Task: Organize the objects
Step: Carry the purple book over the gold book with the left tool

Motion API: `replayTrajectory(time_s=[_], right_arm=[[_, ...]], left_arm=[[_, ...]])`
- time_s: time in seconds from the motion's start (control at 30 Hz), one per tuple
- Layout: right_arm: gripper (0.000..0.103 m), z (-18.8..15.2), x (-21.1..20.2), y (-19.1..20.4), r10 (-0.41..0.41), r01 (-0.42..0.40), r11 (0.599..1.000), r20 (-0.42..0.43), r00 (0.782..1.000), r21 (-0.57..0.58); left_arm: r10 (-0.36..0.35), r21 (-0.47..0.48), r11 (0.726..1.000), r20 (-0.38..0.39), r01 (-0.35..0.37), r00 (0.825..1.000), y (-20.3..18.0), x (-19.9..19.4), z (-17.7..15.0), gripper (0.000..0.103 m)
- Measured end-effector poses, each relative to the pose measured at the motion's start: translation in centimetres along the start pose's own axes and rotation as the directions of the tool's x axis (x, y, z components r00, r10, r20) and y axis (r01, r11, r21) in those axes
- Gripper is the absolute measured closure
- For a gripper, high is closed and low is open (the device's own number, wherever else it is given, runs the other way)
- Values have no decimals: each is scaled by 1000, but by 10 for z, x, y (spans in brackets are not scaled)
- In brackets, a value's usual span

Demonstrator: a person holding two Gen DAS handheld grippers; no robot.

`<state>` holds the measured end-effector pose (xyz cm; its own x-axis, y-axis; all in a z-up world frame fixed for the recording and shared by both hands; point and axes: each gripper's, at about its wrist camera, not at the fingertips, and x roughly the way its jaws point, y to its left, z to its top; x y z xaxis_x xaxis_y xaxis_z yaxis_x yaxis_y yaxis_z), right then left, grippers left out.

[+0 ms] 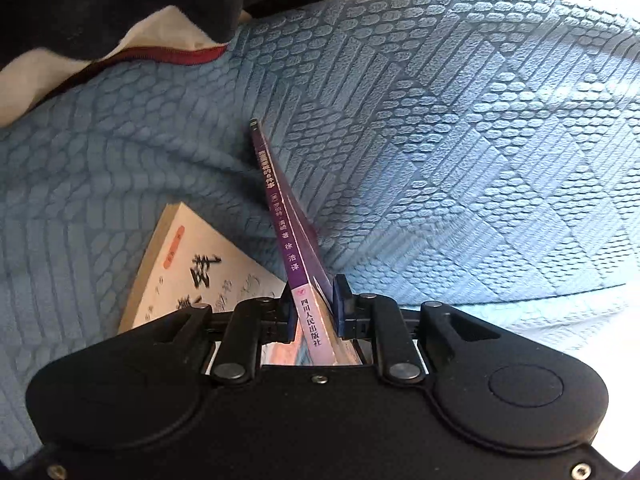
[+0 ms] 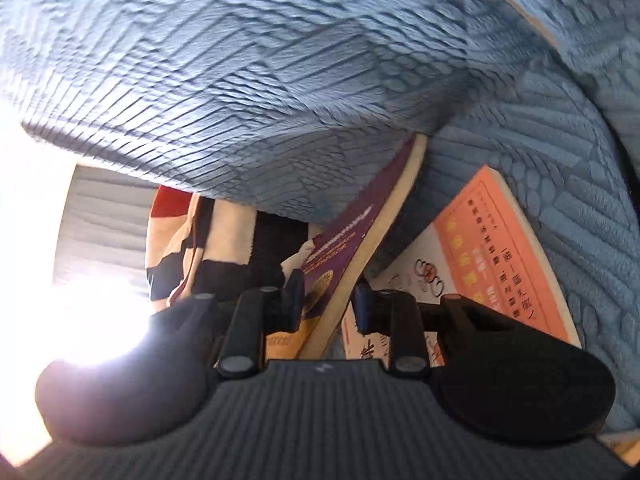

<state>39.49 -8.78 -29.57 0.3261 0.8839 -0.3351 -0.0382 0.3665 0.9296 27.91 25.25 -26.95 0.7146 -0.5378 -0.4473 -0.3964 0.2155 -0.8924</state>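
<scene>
left wrist view: my left hand-held gripper (image 1: 314,304) is clenched on the purple book (image 1: 288,216), which stands on edge with its spine facing up at me. the blue pads press it from both sides near its lower end, and the book runs away from the camera over the blue textured cover (image 1: 460,128) that fills most of the view. i can't tell whether its far tip touches the cover. just left of the jaws a cream book (image 1: 188,268) with black brush characters lies flat on the cover, its near corner hidden behind the gripper body. at the upper left sits a heap of dark and white cloth (image 1: 120,12) with a red trim.

right wrist view: this one is tilted and partly blurred, with strong glare at the left. my right hand-held gripper (image 2: 328,300) has the same purple book (image 2: 356,232) between its fingers, purple cover to the left, pale page edge to the right. the left finger (image 2: 294,296) lies against the cover; the right finger (image 2: 362,304) sits just beside the page edge, and i can't tell whether it presses on it, so i can't call this a grip. right of the jaws an orange book (image 2: 500,248) lies on the blue cover (image 2: 240,80), which bulges across the top. behind the purple book is the cloth heap (image 2: 224,240).
</scene>
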Motion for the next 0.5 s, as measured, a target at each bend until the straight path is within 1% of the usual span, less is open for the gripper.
replayTrajectory(time_s=[0.07, 0.2, 0.27, 0.43, 0.5], right_arm=[[75, -6, -6, 8, -15, 15, 1000, 9, 1000, -27], [75, -17, -18, 22, -38, 40, 997, 29, 999, -69], [75, -22, -26, 26, -39, 42, 997, 40, 998, -67], [75, -33, -55, 37, -34, 40, 996, 74, 997, -85], [75, -35, -64, 43, -31, 40, 994, 86, 996, -101]], left_arm=[[-14, -9, 1000, -7, 14, 1000, 1, -3, -3, 87], [-29, 18, 999, -22, 29, 999, -3, -10, -12, 86], [-33, 42, 999, -32, 34, 999, -8, -12, -15, 86], [-68, 67, 995, -55, 72, 996, -21, -17, -31, 86], [-76, 95, 992, -62, 81, 995, -31, -20, -37, 86]])
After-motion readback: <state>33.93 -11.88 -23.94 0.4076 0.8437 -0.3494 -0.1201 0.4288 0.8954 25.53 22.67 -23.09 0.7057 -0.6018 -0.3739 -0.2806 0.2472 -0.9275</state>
